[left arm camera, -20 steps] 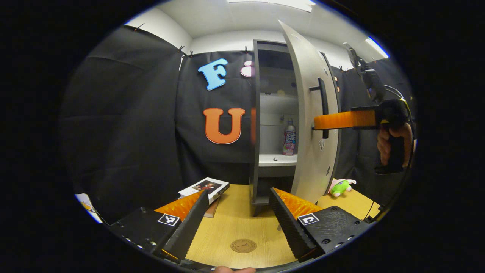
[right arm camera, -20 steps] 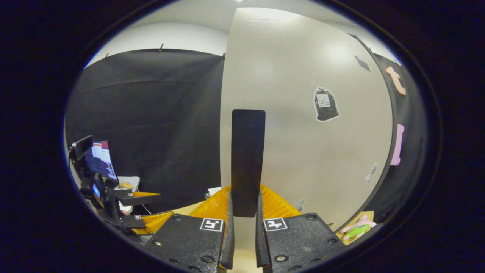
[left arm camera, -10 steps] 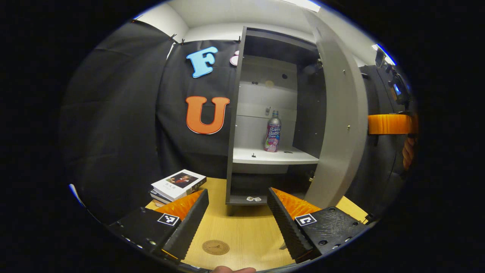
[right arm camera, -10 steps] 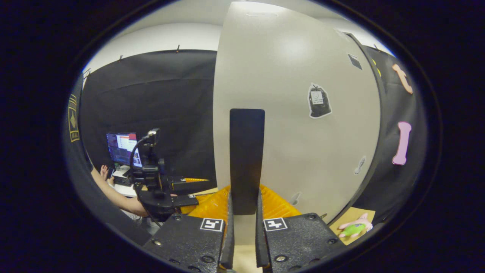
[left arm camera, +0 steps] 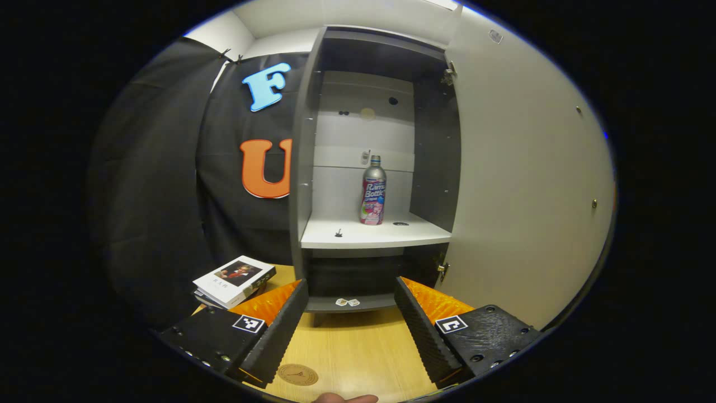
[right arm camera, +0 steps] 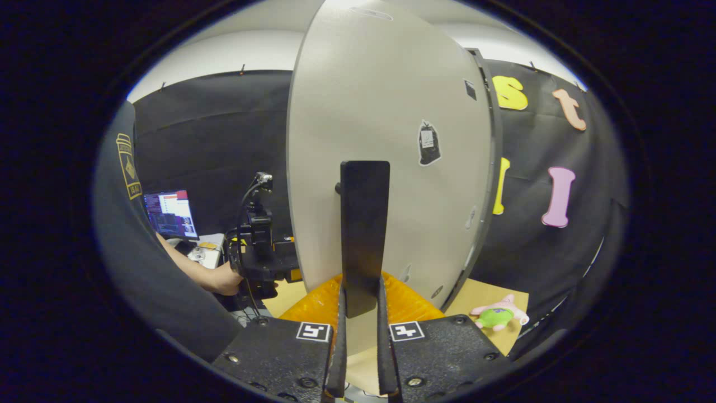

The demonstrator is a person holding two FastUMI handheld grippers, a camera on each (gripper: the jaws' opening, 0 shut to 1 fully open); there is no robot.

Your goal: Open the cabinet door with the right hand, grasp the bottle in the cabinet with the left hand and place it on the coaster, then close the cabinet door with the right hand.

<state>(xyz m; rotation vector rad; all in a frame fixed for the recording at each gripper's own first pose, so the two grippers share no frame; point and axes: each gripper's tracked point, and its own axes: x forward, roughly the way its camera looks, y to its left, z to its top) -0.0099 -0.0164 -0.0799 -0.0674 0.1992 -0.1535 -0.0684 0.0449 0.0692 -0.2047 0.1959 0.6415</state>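
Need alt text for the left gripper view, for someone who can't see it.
Open cabinet with a bottle upright on its white shelf, door swung wide. The open left gripper hovers over the table, coaster below.

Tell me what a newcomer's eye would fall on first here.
In the left gripper view, the lone bottle upright on the pale shelf of the wide-open cabinet. In the right gripper view, the right gripper, jaws clamped on the dark door handle.
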